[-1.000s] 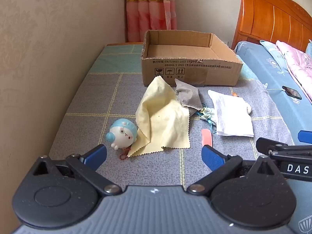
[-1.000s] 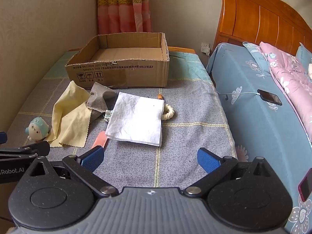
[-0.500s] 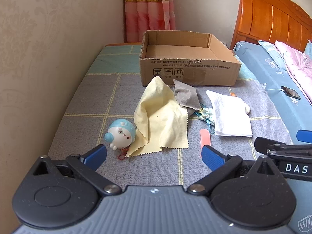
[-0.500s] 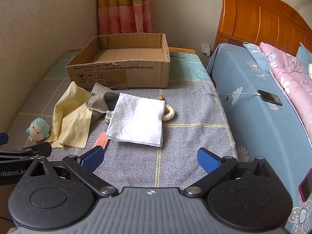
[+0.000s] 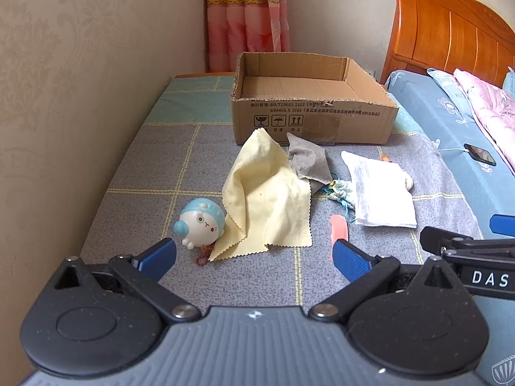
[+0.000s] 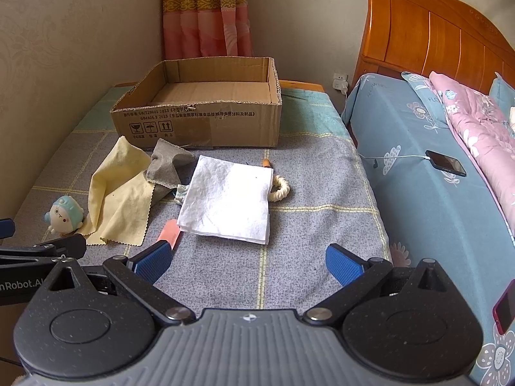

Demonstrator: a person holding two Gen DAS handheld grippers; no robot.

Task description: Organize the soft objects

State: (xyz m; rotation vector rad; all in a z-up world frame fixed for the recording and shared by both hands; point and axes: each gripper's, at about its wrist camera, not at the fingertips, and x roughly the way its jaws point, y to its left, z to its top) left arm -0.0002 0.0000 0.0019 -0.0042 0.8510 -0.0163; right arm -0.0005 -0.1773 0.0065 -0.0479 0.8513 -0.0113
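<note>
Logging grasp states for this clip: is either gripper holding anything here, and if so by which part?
Nothing is held. The left gripper and the right gripper are both open above the bed cover, and the yellow cloth and white cloth lie untouched.

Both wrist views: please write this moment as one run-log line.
left gripper open, empty | right gripper open, empty | cardboard box empty | yellow cloth, white cloth on mat

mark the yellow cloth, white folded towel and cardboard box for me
yellow cloth (image 5: 273,199), left wrist view, flat middle of the fabric
white folded towel (image 6: 228,199), right wrist view, centre of the top layer
cardboard box (image 6: 206,124), right wrist view, printed front wall
</note>
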